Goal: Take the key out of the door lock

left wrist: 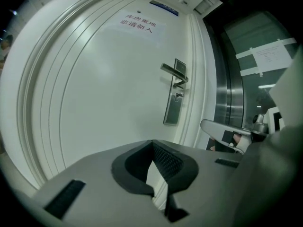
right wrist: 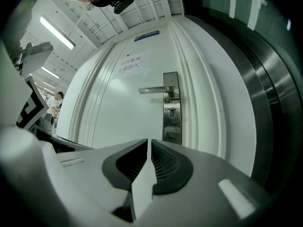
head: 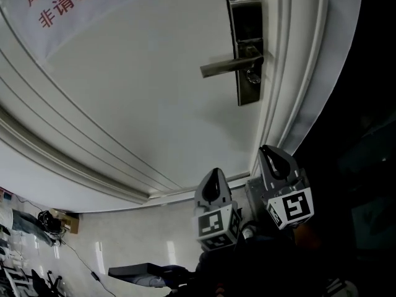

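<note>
A white door [head: 136, 91] carries a steel lock plate [head: 246, 17] with a lever handle [head: 226, 67] pointing left. A small key [head: 253, 76] sticks out of the keyhole just under the lever. The key also shows in the left gripper view [left wrist: 178, 96] and in the right gripper view [right wrist: 171, 111]. Both grippers are well short of the door, below the lock in the head view. My left gripper [head: 213, 177] [left wrist: 152, 145] is shut and empty. My right gripper [head: 272, 153] [right wrist: 149, 143] is beside it, nearer the door's edge, also shut on nothing.
A paper sign with red characters [head: 55, 5] is stuck high on the door. Moulded door frame and a steel strip [right wrist: 265, 103] run to the right of the lock. Cables and small items [head: 49, 224] lie on the pale floor at lower left. A person [right wrist: 57, 100] stands far off.
</note>
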Demonstrator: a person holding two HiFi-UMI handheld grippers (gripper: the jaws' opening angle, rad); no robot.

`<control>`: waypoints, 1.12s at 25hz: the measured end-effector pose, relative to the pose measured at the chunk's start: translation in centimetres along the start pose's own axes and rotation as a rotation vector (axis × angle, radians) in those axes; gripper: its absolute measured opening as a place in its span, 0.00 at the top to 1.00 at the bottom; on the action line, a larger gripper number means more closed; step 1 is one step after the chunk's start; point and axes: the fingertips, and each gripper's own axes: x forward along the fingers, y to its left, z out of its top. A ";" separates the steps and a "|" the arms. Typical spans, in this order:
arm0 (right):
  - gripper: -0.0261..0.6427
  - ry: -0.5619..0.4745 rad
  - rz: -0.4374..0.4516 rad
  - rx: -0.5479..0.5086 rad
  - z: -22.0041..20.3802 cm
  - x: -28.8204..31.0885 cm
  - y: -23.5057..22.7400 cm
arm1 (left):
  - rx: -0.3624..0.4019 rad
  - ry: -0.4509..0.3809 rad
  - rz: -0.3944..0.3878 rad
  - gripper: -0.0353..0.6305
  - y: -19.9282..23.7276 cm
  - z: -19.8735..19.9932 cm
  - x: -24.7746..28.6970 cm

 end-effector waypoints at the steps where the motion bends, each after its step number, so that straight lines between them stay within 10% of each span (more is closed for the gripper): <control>1: 0.96 -0.005 -0.014 -0.017 0.4 0.7 -0.3 | 0.001 -0.007 -0.014 0.95 0.1 0.7 0.7; 15: 0.90 -0.090 -0.198 -0.380 6.0 8.5 -5.6 | 0.047 -0.057 -0.166 0.95 3.1 7.0 9.2; 28: 0.87 0.022 -0.092 -0.901 7.6 11.9 -6.1 | 0.047 -0.076 -0.221 0.95 1.3 10.0 12.1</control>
